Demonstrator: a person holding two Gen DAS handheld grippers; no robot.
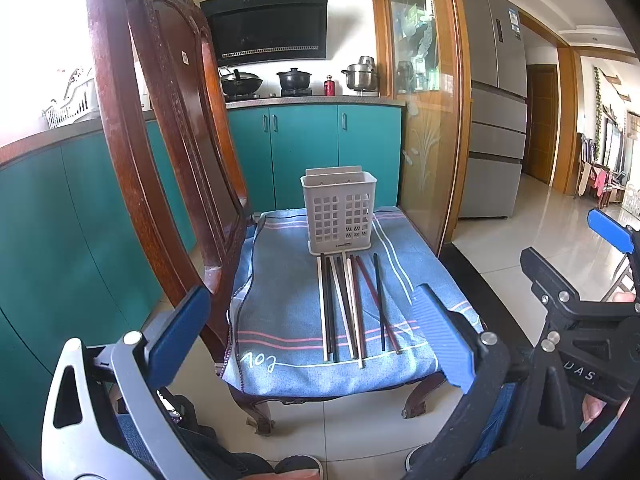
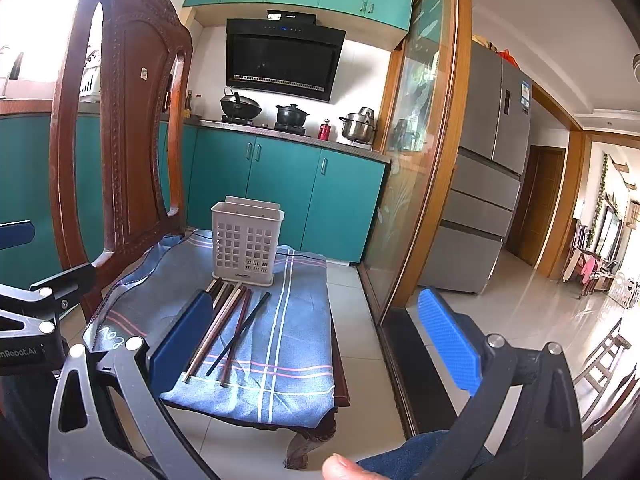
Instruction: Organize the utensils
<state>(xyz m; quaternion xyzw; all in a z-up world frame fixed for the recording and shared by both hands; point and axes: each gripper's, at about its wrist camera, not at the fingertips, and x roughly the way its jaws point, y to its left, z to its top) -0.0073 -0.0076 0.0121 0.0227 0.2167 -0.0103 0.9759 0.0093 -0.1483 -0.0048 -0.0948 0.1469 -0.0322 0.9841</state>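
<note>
Far left: teal kitchen cabinets (image 1: 304, 152) run behind the carved wooden chair (image 1: 160, 128), whose backrest rises on the left side of the seat. A blue striped cloth (image 1: 280, 320) covers that seat.

Your left tool (image 1: 308, 332) hangs in front of the chair's near edge, above the floor. Its blue-padded fingers (image 1: 180, 328) stand spread wide apart with nothing between them; through the gap you see the cloth and the utensils.

Centre: a pale perforated utensil holder (image 1: 339, 212) stands upright on the cloth, toward the seat's far edge. Just in front of it lies a row of chopsticks (image 1: 352, 304), flat on the cloth, roughly parallel, with their far ends close to the holder's base. The set mixes white, black and dark red sticks; the rightmost black one lies slightly apart from the others.

Right of centre: your right tool (image 2: 320, 336) is held off the seat's right side, over the tiled floor. Its fingers (image 2: 448, 336) are likewise fully parted and grip nothing. In its view the left finger overlaps the chopsticks' near ends without visible contact.

Far right: a glass sliding door (image 2: 416, 160) in a wooden frame, then a grey refrigerator (image 2: 488, 160).
</note>
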